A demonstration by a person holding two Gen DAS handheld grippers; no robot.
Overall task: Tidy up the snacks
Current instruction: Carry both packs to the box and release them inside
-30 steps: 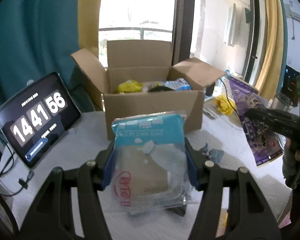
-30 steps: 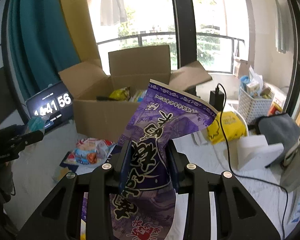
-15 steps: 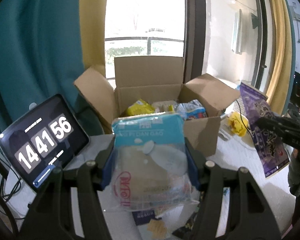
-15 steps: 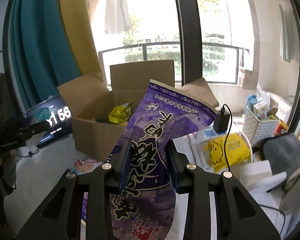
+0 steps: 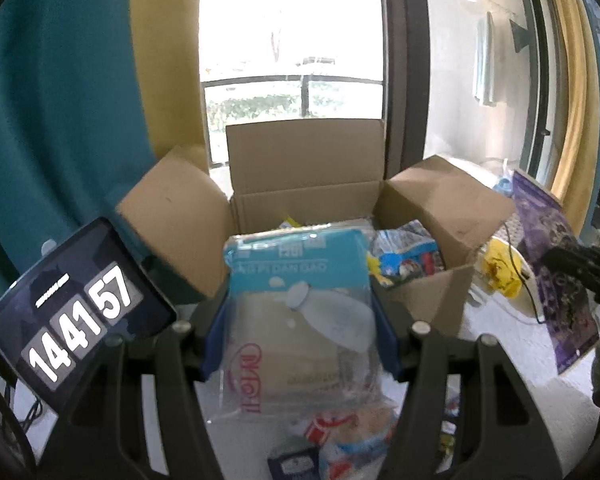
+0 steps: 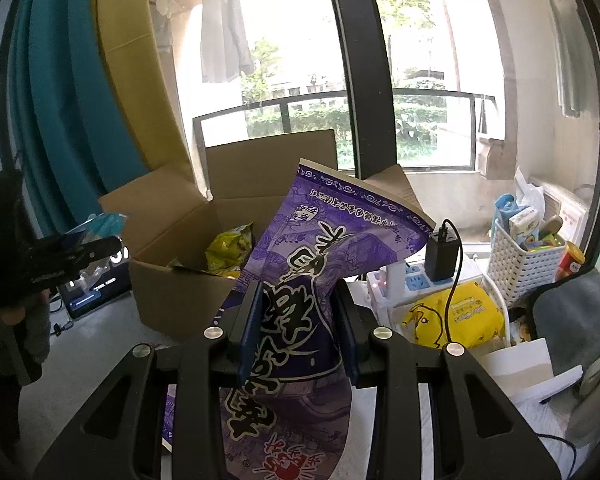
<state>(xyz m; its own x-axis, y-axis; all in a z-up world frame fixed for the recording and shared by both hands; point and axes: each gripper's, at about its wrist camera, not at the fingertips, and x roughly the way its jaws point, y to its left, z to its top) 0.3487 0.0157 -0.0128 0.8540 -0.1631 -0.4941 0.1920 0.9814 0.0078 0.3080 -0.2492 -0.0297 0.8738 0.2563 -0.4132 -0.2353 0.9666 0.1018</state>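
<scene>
Both hands are moving closer to the cardboard box than a second ago, so it is looking bigger and sitting higher in both views. The left gripper is squeezing a clear packet with a blue top between its blue pads, low in the middle of the left view, right in front of the box. The right gripper is pinching a big purple bag that is standing up in the middle of the right view. The box is open behind both snacks, with a yellow bag and other packets already inside. A tablet clock is leaning at the lower left. I think the step is carrying snacks to the box. Next, each snack is needing to go up over the front wall, then the pads let go.
</scene>
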